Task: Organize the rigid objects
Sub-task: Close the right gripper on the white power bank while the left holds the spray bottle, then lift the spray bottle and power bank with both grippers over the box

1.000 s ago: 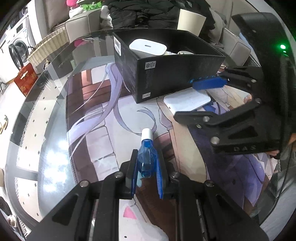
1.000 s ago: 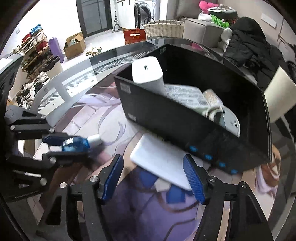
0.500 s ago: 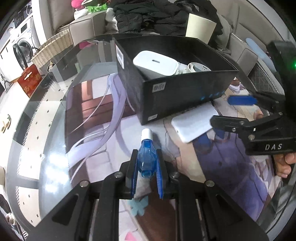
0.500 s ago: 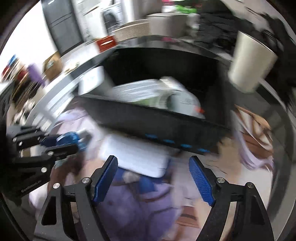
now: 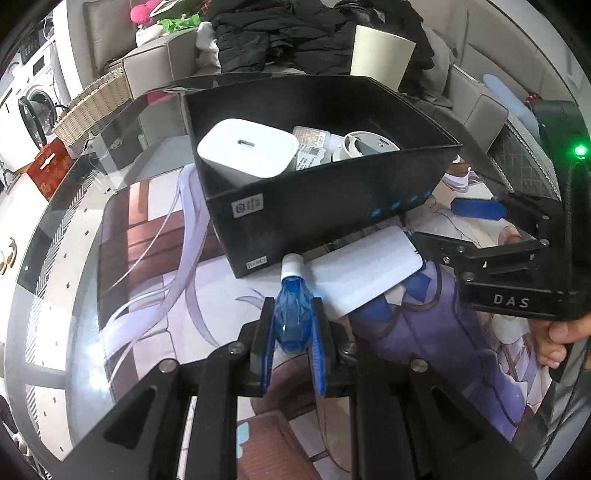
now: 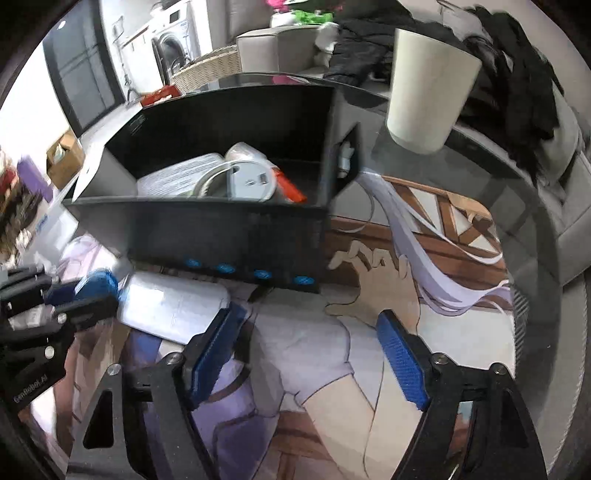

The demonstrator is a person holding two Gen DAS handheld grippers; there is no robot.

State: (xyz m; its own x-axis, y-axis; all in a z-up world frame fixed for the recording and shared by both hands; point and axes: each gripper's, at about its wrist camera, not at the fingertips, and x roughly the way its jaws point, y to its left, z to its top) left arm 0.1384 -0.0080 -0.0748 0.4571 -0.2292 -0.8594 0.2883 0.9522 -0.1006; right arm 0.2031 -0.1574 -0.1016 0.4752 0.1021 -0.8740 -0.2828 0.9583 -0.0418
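Note:
My left gripper (image 5: 293, 317) is shut on a small blue bottle (image 5: 292, 314) with a white cap, held just in front of the black box (image 5: 325, 210). The box holds a white charger block (image 5: 247, 151), a white round device (image 5: 364, 146) and labelled packets. A flat white power bank (image 5: 364, 275) lies on the mat against the box's near wall. My right gripper (image 6: 310, 332) is open and empty, low over the mat to the right of the power bank (image 6: 173, 308). The box (image 6: 221, 236) is ahead of it. The left gripper with the blue bottle (image 6: 98, 284) shows at far left.
A beige cup (image 6: 428, 88) stands on the glass table behind the box. A printed mat (image 5: 147, 258) covers the round glass table (image 5: 48, 280). Sofas with dark clothes (image 5: 280, 29) and a wicker basket (image 5: 92, 107) lie beyond the table.
My left gripper has carried the blue bottle closer to the box's near wall. My right gripper has swung right and away from the power bank, staying open.

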